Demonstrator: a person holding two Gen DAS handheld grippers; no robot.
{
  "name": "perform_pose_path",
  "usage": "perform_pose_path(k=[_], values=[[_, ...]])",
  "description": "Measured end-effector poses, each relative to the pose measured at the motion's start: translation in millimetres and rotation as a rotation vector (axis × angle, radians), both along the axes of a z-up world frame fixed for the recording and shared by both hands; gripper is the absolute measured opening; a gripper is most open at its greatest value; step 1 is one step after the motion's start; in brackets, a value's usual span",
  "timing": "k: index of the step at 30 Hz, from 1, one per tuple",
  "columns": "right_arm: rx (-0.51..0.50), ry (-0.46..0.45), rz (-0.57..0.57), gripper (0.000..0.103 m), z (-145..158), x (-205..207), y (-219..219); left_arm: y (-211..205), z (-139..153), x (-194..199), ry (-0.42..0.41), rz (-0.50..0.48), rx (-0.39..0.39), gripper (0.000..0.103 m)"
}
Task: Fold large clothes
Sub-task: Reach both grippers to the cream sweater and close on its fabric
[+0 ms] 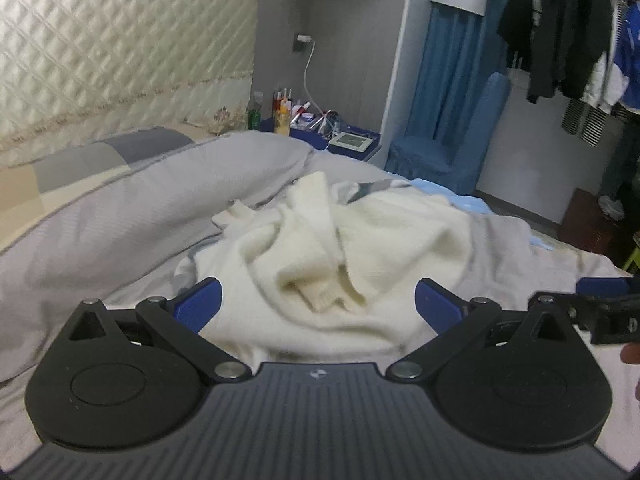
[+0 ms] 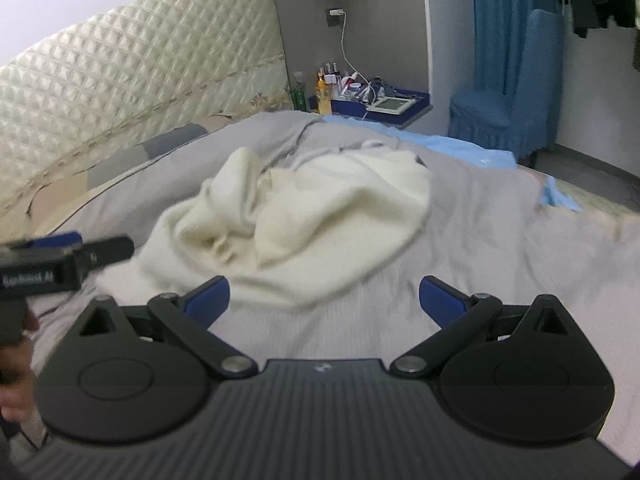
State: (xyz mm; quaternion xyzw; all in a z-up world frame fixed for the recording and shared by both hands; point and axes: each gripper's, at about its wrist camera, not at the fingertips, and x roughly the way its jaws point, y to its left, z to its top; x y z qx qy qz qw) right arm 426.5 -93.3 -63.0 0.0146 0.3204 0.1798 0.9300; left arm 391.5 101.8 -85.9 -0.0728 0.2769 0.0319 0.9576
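Observation:
A cream knitted sweater (image 1: 320, 248) lies crumpled in a heap on the grey bed cover (image 1: 120, 232); one sleeve runs across its top. My left gripper (image 1: 318, 300) hovers open just over the sweater's near edge, its blue pads (image 1: 200, 300) wide apart and holding nothing. In the right wrist view the same sweater (image 2: 304, 216) sits ahead and a little left. My right gripper (image 2: 324, 298) is open above bare grey cover (image 2: 500, 248) near the sweater's front hem. Each view shows the other gripper at its edge: the right one (image 1: 608, 304) and the left one (image 2: 60, 256).
A quilted cream headboard (image 1: 120, 52) stands behind the bed. A blue bedside table (image 1: 340, 132) holds several bottles and a small device. A blue-covered chair (image 1: 460, 148) and hanging dark clothes (image 1: 560, 28) are at the right. A light blue sheet (image 2: 460, 148) shows beyond the cover.

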Motion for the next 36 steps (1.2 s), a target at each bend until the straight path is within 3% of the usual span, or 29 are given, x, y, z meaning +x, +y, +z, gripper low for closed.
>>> perform_pose_path(k=[8,11,14,21,24,27,29,30,32,36], values=[[0.013,0.018,0.037,0.099,-46,114,28,34,-56,99,0.031,0.029,-0.04,0.103],[0.005,0.022,0.045,0.099,-58,145,38,40,-71,120,0.015,0.067,-0.01,0.103],[-0.024,0.0,0.035,0.099,-67,167,48,45,-82,130,-0.018,0.094,-0.011,0.102],[-0.081,-0.006,0.044,0.095,-88,192,62,54,-112,131,-0.012,0.102,0.027,0.097],[-0.055,0.02,0.057,0.078,-95,198,65,63,-119,129,-0.007,0.108,0.015,0.096],[-0.056,0.01,0.05,0.066,-93,196,68,69,-122,127,-0.013,0.103,-0.047,0.086],[-0.066,-0.001,0.043,0.046,-89,190,69,68,-121,125,-0.017,0.113,-0.056,0.069],[-0.066,0.0,0.039,0.036,-86,186,67,65,-119,122,-0.022,0.112,-0.05,0.065],[-0.059,0.013,0.024,0.022,-80,182,61,63,-114,115,-0.027,0.096,-0.052,0.052],[-0.073,0.004,0.028,0.017,-65,162,54,67,-106,96,-0.039,0.078,-0.107,0.04]])
